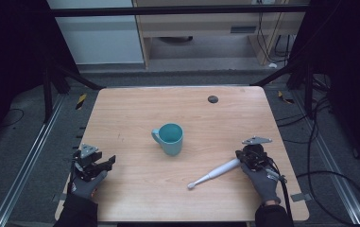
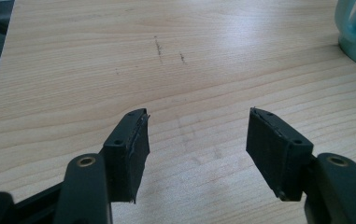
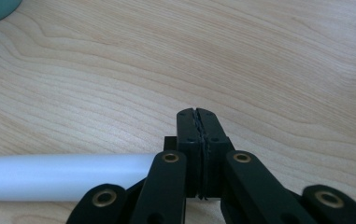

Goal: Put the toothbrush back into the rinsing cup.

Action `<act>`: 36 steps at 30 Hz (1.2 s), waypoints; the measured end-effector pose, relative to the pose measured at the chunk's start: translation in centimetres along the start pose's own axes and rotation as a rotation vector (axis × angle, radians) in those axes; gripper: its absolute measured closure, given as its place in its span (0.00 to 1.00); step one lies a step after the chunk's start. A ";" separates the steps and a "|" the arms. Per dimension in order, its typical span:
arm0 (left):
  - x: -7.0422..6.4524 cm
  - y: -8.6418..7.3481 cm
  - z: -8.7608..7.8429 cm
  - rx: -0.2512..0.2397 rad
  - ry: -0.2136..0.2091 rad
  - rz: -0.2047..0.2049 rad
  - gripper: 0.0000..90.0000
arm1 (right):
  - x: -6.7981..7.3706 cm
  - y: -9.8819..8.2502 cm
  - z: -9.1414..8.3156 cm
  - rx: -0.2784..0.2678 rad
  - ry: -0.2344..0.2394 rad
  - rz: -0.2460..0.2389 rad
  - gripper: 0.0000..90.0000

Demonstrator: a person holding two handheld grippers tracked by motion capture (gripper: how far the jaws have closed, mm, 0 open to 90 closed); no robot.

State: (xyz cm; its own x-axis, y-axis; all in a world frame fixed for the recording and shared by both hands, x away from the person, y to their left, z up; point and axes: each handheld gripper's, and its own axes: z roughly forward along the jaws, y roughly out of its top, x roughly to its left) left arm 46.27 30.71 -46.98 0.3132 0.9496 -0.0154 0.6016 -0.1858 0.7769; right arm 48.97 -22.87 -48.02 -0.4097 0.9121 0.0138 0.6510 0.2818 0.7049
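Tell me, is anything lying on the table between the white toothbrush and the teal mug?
Nothing visible does. Bare table separates the toothbrush from the mug. The right gripper, jaws shut, sits at the toothbrush's handle end, on the side away from the mug.

Teal mug [image 1: 170, 138], white toothbrush [image 1: 214, 173], black gripper [image 3: 197, 122] on pale wood-grain table [image 1: 135, 113].

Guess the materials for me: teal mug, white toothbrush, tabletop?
Teal mug: likely glazed ceramic or hard plastic; even colour, soft sheen, thick wall. The look leaves it open.
White toothbrush: plastic, smooth and matt-to-satin; the handle looks slightly translucent in the right gripper view.
Tabletop: wood-grain laminate or veneer; light, regular grain, low gloss, a few dark scuffs in the left gripper view.
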 end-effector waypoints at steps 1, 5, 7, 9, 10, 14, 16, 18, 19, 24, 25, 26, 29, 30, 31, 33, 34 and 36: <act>0.0 0.0 0.0 -0.003 0.000 -0.003 0.43 | 0.0 -0.1 -0.1 0.003 0.000 0.000 0.99; 0.0 0.0 0.0 -0.003 0.000 -0.005 0.42 | 0.0 -0.2 -0.1 0.009 -0.001 0.003 0.99; 0.0 0.0 0.0 -0.003 -0.001 -0.004 0.42 | -0.1 -0.3 -0.2 0.012 -0.008 -0.001 0.99; 0.0 0.0 0.0 -0.003 -0.002 -0.004 0.42 | -0.1 -0.4 -0.3 0.014 -0.007 0.002 0.99; 0.0 0.0 0.0 -0.003 -0.002 -0.004 0.42 | -0.1 -0.5 -0.5 0.016 -0.006 0.004 0.99; 0.0 0.0 -0.1 -0.005 -0.001 -0.006 0.42 | 0.0 -0.8 -0.7 0.022 -0.015 -0.012 0.99; 0.0 0.0 -0.1 -0.007 -0.002 -0.008 0.42 | 0.1 -0.9 -0.8 0.027 -0.011 -0.015 0.99; 0.0 0.0 -0.1 -0.007 -0.002 -0.007 0.43 | 0.2 -1.0 -1.1 0.026 -0.006 -0.013 0.99; 0.0 0.0 -0.2 -0.006 -0.001 -0.005 0.42 | 0.2 -1.1 -1.1 0.025 -0.006 -0.014 0.99; 0.0 0.0 -0.2 -0.006 -0.002 -0.004 0.42 | 0.1 -1.4 -1.5 0.032 -0.003 -0.005 0.99; 0.0 0.0 -0.2 -0.006 -0.002 -0.005 0.42 | 0.1 -1.5 -1.5 0.032 -0.005 -0.005 0.99; 0.0 0.0 -0.2 -0.006 -0.002 -0.005 0.43 | 0.1 -1.6 -1.5 0.036 -0.003 -0.004 0.98; 0.0 0.0 -0.2 -0.005 0.000 -0.005 0.42 | 0.1 -1.8 -1.7 0.039 -0.002 -0.007 0.98; 0.0 0.0 -0.2 -0.006 -0.002 -0.005 0.42 | 0.2 -1.9 -1.8 0.040 -0.005 -0.009 0.98; 0.0 0.0 -0.2 -0.006 -0.001 -0.005 0.43 | 0.2 -2.0 -1.9 0.042 -0.001 -0.007 0.98; 0.0 0.0 -0.2 -0.007 -0.002 -0.004 0.43 | 0.3 -2.2 -2.2 0.043 0.005 -0.002 0.98; 0.0 0.0 -0.2 -0.007 -0.001 -0.005 0.43 | 0.3 -2.3 -2.3 0.042 0.003 -0.009 0.98; 0.0 0.0 -0.2 -0.007 -0.001 -0.005 0.43 | 0.3 -2.5 -2.4 0.044 0.005 -0.009 0.98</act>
State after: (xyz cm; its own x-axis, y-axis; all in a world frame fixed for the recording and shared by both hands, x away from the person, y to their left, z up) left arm 46.11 30.77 -46.86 0.3109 0.9502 -0.0198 0.5980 -0.1794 0.7811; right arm 45.70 -23.99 -48.03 -0.4187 0.9081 0.0116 0.6751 0.3027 0.6728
